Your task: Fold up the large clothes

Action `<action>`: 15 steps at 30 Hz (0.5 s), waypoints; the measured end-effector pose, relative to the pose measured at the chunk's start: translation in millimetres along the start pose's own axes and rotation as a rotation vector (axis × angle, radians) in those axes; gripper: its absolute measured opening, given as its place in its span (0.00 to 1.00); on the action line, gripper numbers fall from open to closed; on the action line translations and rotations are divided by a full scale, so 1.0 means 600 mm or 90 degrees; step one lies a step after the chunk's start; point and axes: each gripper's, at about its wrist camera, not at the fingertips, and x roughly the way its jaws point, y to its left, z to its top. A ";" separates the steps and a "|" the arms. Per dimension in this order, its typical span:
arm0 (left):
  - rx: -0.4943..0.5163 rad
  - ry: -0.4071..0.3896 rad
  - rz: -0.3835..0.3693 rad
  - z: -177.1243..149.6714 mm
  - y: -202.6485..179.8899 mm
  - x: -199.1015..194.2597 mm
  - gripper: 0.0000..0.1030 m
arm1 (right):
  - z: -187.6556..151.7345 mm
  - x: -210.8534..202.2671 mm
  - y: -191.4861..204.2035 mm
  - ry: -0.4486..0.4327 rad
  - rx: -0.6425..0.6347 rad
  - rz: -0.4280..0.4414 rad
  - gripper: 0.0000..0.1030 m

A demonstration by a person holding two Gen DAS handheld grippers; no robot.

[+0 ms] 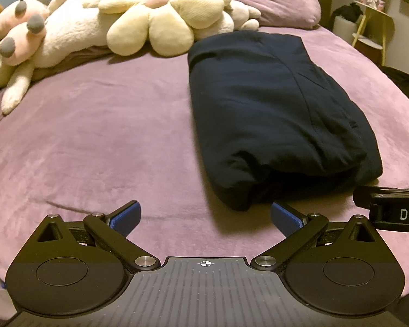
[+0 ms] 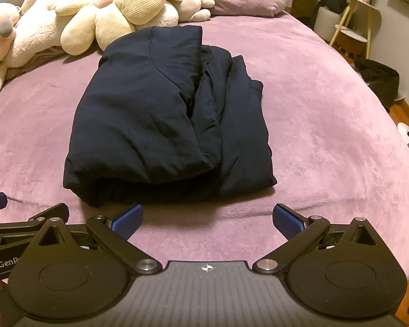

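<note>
Left hand-held gripper (image 1: 205, 216): jaws spread wide, nothing between them. Its blue fingertip pads (image 1: 126, 216) hang over the bed's purple blanket (image 1: 95, 136). The right-hand pad sits just beside the near corner of the folded garment; contact cannot be confirmed. Part of the other tool's black body enters this view at the right edge.

Right hand-held gripper (image 2: 207, 218): jaws likewise spread wide and empty. Both blue pads (image 2: 287, 219) stand near the garment's front edge but apart from it, with a strip of bare blanket (image 2: 327, 109) between. The left tool's finger shows at this view's left edge.

Task item: a dark navy jacket (image 2: 161, 114), padded in appearance, lies folded into a compact oblong bundle on the bed, directly ahead of the right tool and to the right of the left one (image 1: 272, 114). One panel is folded over on top from the left; layered edges show along the right side. The near end bulges and is slightly open.

Beyond the bundle: a cream flower-shaped cushion (image 1: 161, 24) and pale plush toys (image 1: 21, 46) lie across the head of the bed, the cushion close to the jacket's far end. A purple pillow (image 1: 278, 2) rests behind them. To the far right, off the bed, stands a small shelf unit with yellow legs (image 2: 351, 21).
</note>
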 end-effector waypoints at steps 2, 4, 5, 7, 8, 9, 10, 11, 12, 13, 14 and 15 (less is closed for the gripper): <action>-0.003 0.001 0.000 0.000 -0.001 0.000 1.00 | -0.001 0.000 0.000 0.000 0.001 0.001 0.98; -0.007 0.004 -0.004 0.001 0.000 0.000 1.00 | -0.001 -0.001 0.000 0.000 0.002 0.001 0.98; -0.009 0.005 -0.006 0.002 0.001 0.000 1.00 | -0.001 -0.001 0.000 0.000 0.003 0.001 0.98; -0.011 0.006 -0.004 0.003 0.003 0.001 1.00 | -0.001 -0.001 -0.001 -0.001 0.004 0.002 0.99; -0.010 0.006 -0.002 0.004 0.003 0.001 1.00 | -0.001 -0.002 -0.002 -0.001 0.004 0.003 0.98; -0.008 0.006 0.000 0.003 0.001 0.001 1.00 | -0.001 -0.002 -0.002 -0.001 0.004 0.004 0.99; -0.006 0.007 0.001 0.003 -0.001 0.001 1.00 | -0.002 -0.002 -0.002 -0.001 0.004 0.004 0.99; -0.006 0.009 -0.001 0.002 -0.002 0.000 1.00 | -0.002 -0.002 -0.002 -0.001 0.004 0.004 0.99; -0.007 0.010 -0.004 0.003 -0.002 0.001 1.00 | -0.002 -0.002 -0.002 -0.001 0.005 0.004 0.98; -0.010 0.012 -0.007 0.003 -0.001 0.001 1.00 | -0.002 -0.002 -0.003 0.000 0.005 0.005 0.99; -0.012 0.013 -0.010 0.003 -0.001 0.001 1.00 | -0.002 -0.002 -0.003 0.000 0.005 0.005 0.99; -0.014 0.014 -0.013 0.003 0.000 0.001 1.00 | -0.002 -0.003 -0.003 0.000 0.006 0.004 0.99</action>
